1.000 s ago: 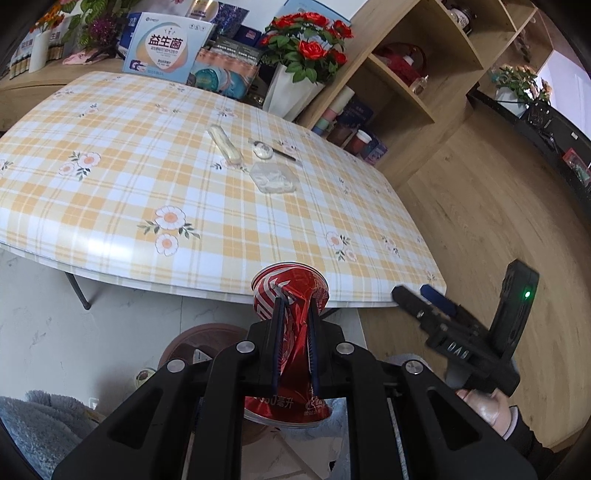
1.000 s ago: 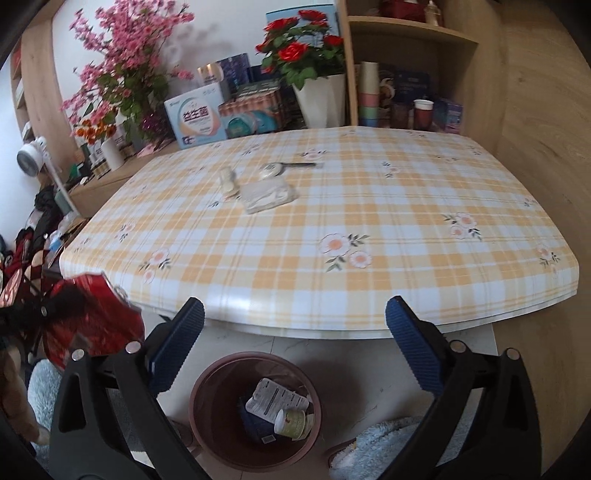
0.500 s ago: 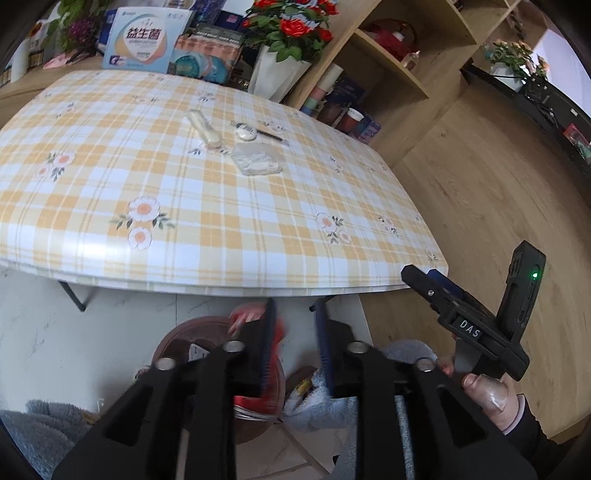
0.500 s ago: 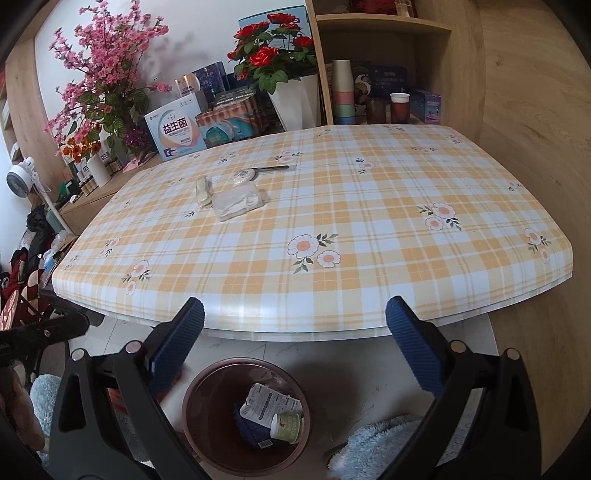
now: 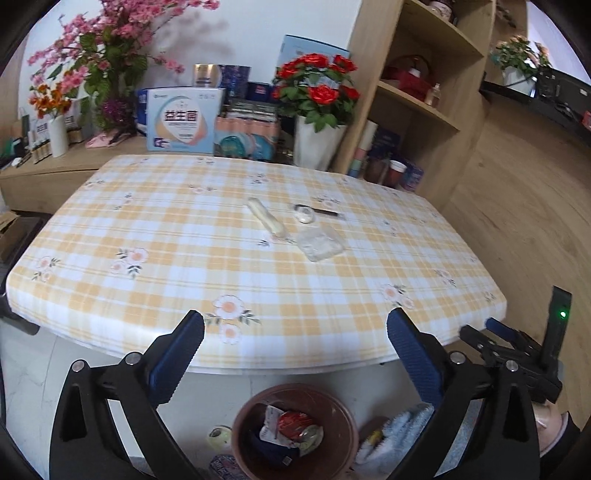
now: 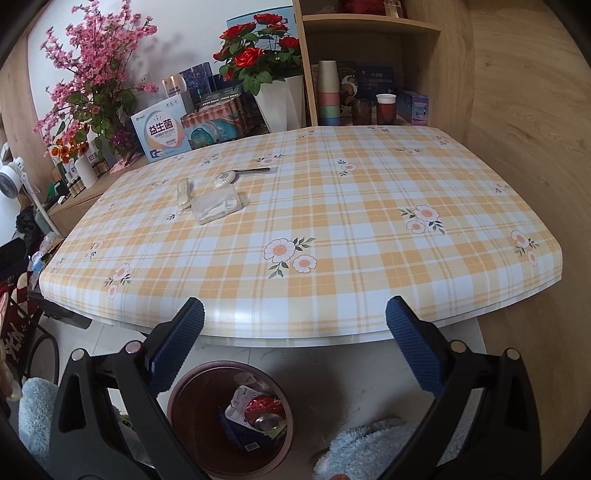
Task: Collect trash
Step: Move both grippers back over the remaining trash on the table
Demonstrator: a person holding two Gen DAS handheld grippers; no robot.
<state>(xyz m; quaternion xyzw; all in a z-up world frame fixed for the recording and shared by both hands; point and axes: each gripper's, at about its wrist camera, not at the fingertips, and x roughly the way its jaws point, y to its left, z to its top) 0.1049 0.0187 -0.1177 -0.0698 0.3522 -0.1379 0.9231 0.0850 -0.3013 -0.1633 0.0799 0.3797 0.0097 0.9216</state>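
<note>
While left claw [image 5: 295, 332] opens empty | red can [image 5: 294, 423] in bin [image 5: 343, 413] below | right claw [image 6: 294, 325] wide

A bright room with a checked table, wooden shelving and flowers.

The table [image 6: 332, 206], under a yellow-and-white plaid cloth with daisies, fills the middle. At 12 o'clock stands a white vase of red roses [image 5: 317, 92]; at 10 o'clock pink blossom branches [image 6: 92, 74] rise before a white wall [image 5: 258, 29]. Open wooden shelves [image 5: 424, 92] stand at 1 o'clock. Wood flooring [image 5: 517, 206] runs at 3 o'clock; pale marbled tile [image 6: 351, 373] lies at 6 o'clock.
</note>
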